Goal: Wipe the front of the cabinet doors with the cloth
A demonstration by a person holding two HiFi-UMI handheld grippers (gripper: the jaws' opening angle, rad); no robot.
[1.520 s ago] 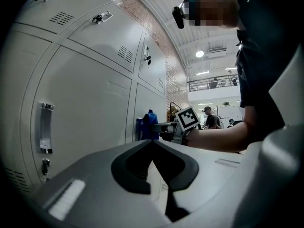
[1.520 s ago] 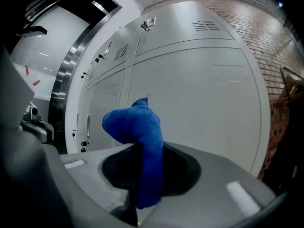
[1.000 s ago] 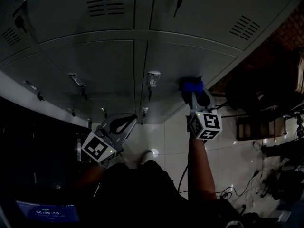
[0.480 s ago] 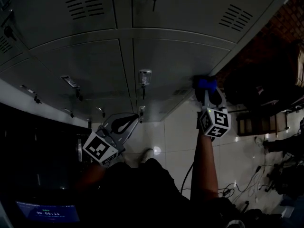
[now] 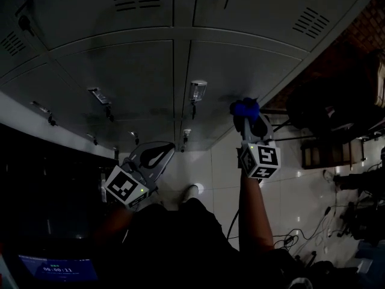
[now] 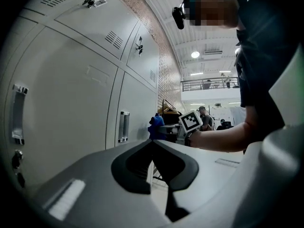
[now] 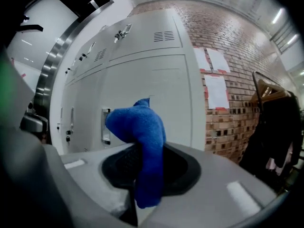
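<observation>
Noting right gripper (image 5: pixel 248 119) pinching the blue cloth (image 7: pixel 142 132) tight, centre-right of head view, at the lower cabinet door (image 5: pixel 240 65), contact unclear. Cloth looking soft, light, floppy; gripping a bunched fold suits. Lower left, left gripper (image 5: pixel 155 156) hanging closed, holding nothing

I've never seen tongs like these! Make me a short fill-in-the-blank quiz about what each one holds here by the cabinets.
1. The right tongs are clamped on a cloth whose colour is ____.
2. The left tongs are shut and hold ____.
3. The wall next to the grey cabinet doors is built of ____.

Missing words: blue; nothing; brick.
</observation>
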